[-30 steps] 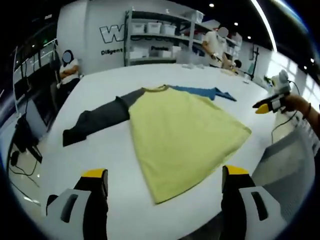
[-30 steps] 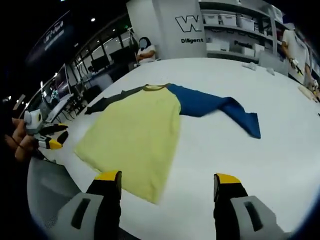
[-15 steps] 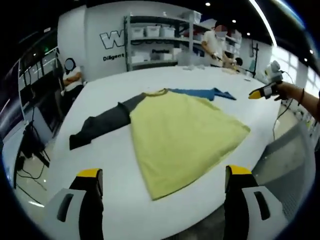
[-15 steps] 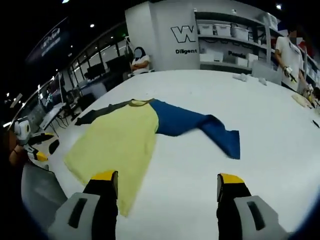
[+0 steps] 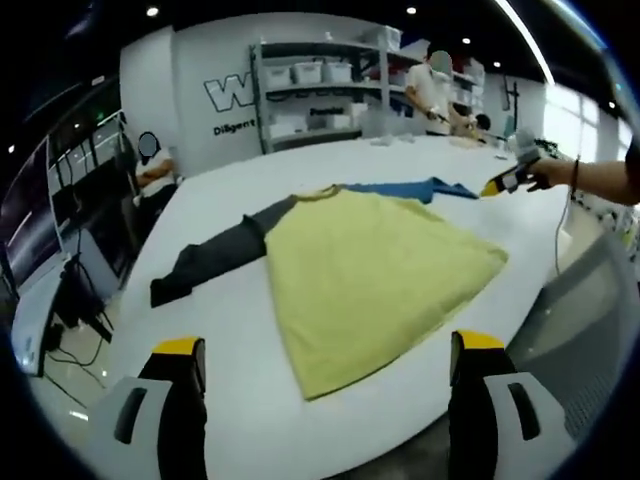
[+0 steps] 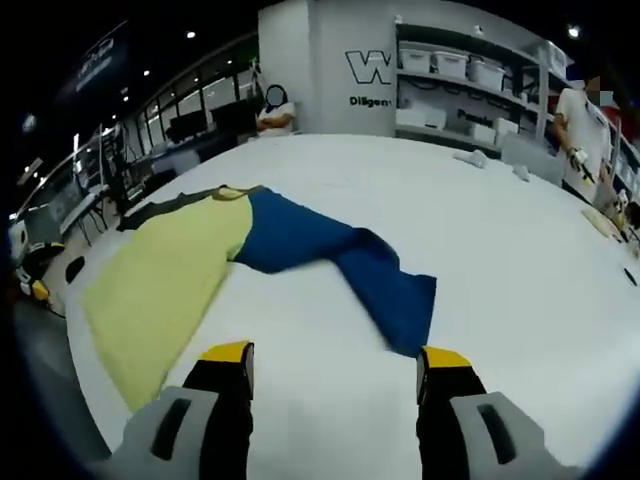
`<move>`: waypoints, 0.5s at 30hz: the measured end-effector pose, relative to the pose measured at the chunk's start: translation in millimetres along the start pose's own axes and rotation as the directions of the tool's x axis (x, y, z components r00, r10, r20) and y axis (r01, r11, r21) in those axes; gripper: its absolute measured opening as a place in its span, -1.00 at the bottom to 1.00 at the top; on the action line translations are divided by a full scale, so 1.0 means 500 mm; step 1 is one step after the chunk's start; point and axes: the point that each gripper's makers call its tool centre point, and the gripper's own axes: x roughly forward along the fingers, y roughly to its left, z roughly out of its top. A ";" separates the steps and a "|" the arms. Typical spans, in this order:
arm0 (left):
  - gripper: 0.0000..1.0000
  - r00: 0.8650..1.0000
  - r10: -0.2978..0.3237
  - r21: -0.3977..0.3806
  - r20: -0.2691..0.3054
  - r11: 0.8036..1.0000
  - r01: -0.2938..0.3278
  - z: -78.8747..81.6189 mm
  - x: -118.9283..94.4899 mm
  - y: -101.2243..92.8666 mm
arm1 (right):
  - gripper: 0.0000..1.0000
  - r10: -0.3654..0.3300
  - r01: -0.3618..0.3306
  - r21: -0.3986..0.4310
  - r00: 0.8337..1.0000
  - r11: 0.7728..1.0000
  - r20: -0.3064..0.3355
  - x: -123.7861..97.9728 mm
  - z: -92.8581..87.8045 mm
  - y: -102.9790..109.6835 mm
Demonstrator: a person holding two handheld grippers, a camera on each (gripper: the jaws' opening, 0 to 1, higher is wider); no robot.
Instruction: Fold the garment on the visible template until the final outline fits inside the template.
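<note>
The yellow cloth shirt with one dark grey sleeve and one blue sleeve (image 5: 375,270) lies flat and fully spread on the white table (image 5: 250,420), filling the centre of the left gripper view. Its dark grey sleeve (image 5: 210,258) stretches toward the left of that frame and its blue sleeve (image 6: 340,262) bends through the middle of the right gripper view, ending just above that view's jaws. No fold looks to have been made — body and both sleeves are laid out in a single layer, so as far as I can judge the whole of the folding is left to do. No template outline can be made out on the table in either view.

The left gripper (image 5: 325,365) hovers at the bottom of its frame with its yellow-tipped jaws spread wide and nothing between them, near the shirt's hem. The right gripper (image 6: 335,372) is likewise spread and empty at the bottom of its frame, its jaws just short of the blue cuff — the sleeve seems the likely first thing to take. In the left gripper view the right gripper appears at the upper right, held in a hand (image 5: 553,173) near the blue sleeve's end.
</note>
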 end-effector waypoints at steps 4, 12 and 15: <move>0.90 1.000 0.024 -0.018 0.020 1.000 -0.024 0.004 0.001 0.011 | -0.02 -0.026 0.020 -0.090 0.998 0.996 -0.058 0.030 -0.016 -0.023; 0.82 0.997 0.059 0.027 0.058 0.998 -0.061 0.015 0.005 0.015 | -0.38 -0.046 0.037 -0.136 0.997 0.990 -0.061 0.062 -0.018 -0.058; 0.78 0.996 0.076 0.020 0.039 0.997 -0.077 0.008 0.005 0.022 | -0.49 -0.038 0.032 -0.139 0.998 0.990 -0.042 0.062 -0.009 -0.056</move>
